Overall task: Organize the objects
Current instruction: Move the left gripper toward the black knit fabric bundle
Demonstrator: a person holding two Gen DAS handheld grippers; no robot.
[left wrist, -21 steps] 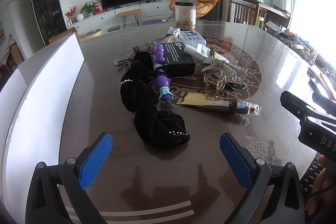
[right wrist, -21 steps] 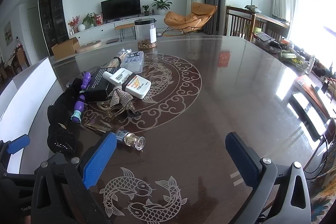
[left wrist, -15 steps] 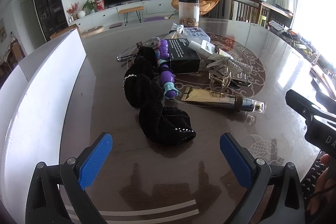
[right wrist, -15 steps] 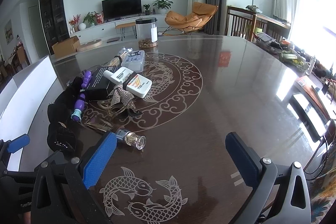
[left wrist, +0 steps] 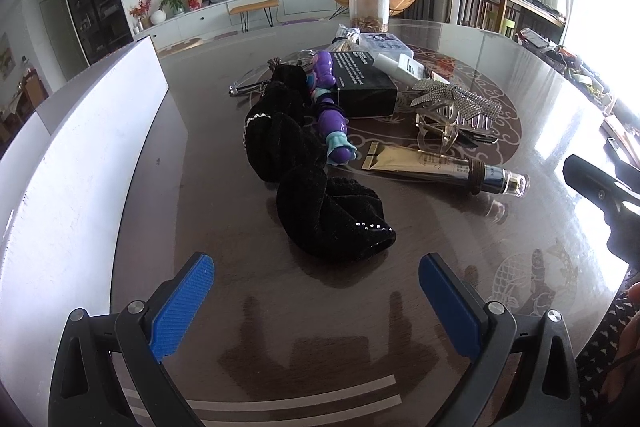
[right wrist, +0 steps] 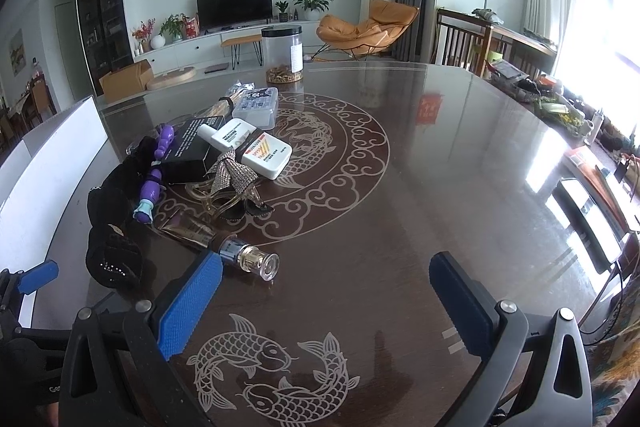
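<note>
A pile of small objects lies on the dark round table (left wrist: 304,311). A black velvet headband (left wrist: 320,203) lies nearest my left gripper (left wrist: 316,291), which is open and empty just short of it. Behind it are a purple toy (left wrist: 332,131), a black box (left wrist: 360,83), a gold tube with a clear cap (left wrist: 444,169) and a glittery hair clip (left wrist: 452,107). My right gripper (right wrist: 324,291) is open and empty over the table; the tube's cap (right wrist: 256,261) lies by its left finger (right wrist: 188,311). White bottles (right wrist: 256,147) lie on the pile.
A white storage box (left wrist: 80,163) stands along the table's left side. A clear jar with a black lid (right wrist: 282,55) stands at the far edge. A clear plastic case (right wrist: 258,105) lies behind the pile. The right gripper's body (left wrist: 604,195) shows at the left view's right edge.
My left gripper has moved forward a little, so the headband and pile look nearer. The right gripper has barely moved. Both stay open.
</note>
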